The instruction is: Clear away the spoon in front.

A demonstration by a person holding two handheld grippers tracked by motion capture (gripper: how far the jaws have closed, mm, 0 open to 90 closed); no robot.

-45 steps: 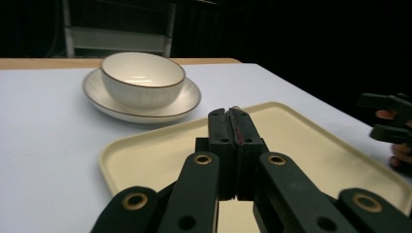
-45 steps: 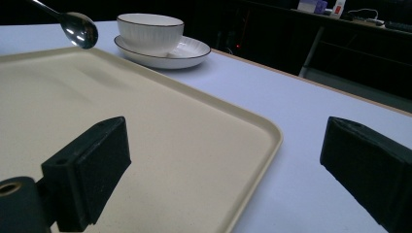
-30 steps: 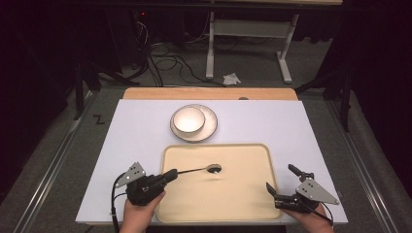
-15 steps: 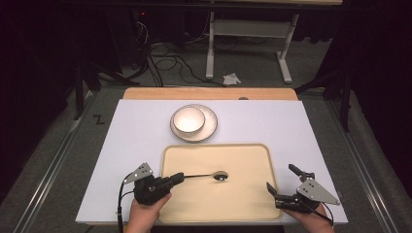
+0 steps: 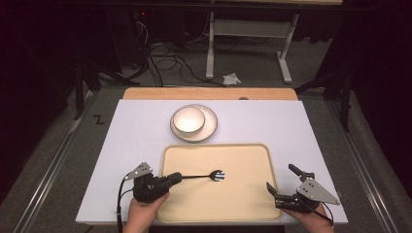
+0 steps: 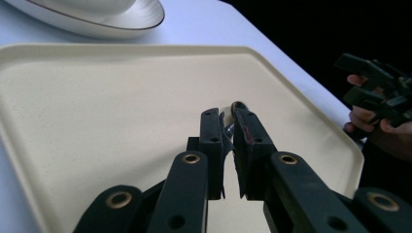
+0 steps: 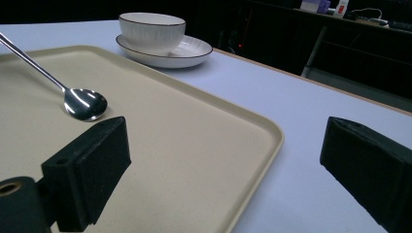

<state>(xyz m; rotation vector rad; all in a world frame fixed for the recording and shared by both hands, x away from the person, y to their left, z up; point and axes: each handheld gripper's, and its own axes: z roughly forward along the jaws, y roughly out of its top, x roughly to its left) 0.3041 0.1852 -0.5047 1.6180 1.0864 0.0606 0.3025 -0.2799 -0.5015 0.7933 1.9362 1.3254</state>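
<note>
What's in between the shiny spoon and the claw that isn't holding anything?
Just bare tray. In the high view nothing lies between the spoon and the right gripper.

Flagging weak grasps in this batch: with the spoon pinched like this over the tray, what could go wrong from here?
1. The left gripper pinches the spoon at the very end of its handle, so the bowl end could swing or slip out.
2. The spoon's bowl sits low on the tray; dragging might scrape it.
3. The right gripper waits open at the tray's corner and could nudge it.
</note>
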